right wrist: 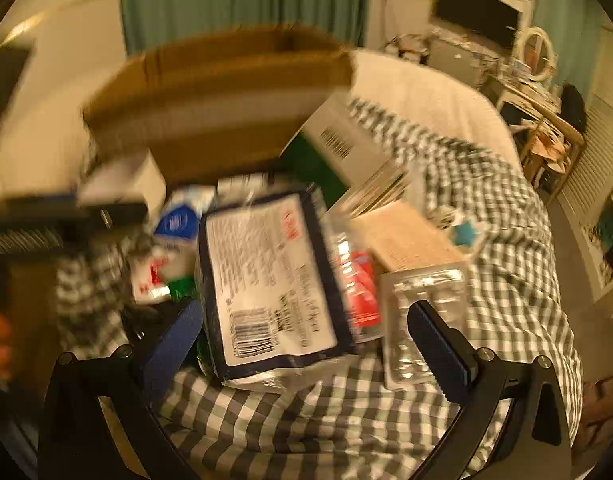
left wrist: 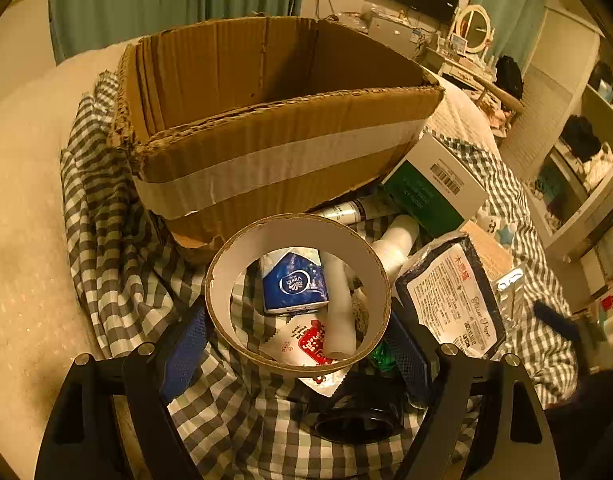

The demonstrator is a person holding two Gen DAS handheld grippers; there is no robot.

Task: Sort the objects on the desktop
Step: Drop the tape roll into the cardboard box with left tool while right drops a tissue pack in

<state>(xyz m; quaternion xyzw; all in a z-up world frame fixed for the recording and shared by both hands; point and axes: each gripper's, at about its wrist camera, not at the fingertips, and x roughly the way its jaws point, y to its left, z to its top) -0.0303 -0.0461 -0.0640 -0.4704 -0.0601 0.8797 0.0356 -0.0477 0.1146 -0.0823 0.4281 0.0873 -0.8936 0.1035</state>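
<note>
My left gripper is shut on a wide cardboard ring, its blue pads pressed on the ring's two sides. Through the ring I see a blue tissue packet and a red-and-white sachet lying on the checked cloth. An open cardboard box stands just behind. In the blurred right wrist view my right gripper is open, its fingers on either side of a flat plastic tissue pack with a white label, the same tissue pack that lies right of the ring.
A green-and-white carton leans by the box's right corner, with a white bottle below it. A tan box and a clear blister pack lie right of the tissue pack. A black round object sits under the left gripper.
</note>
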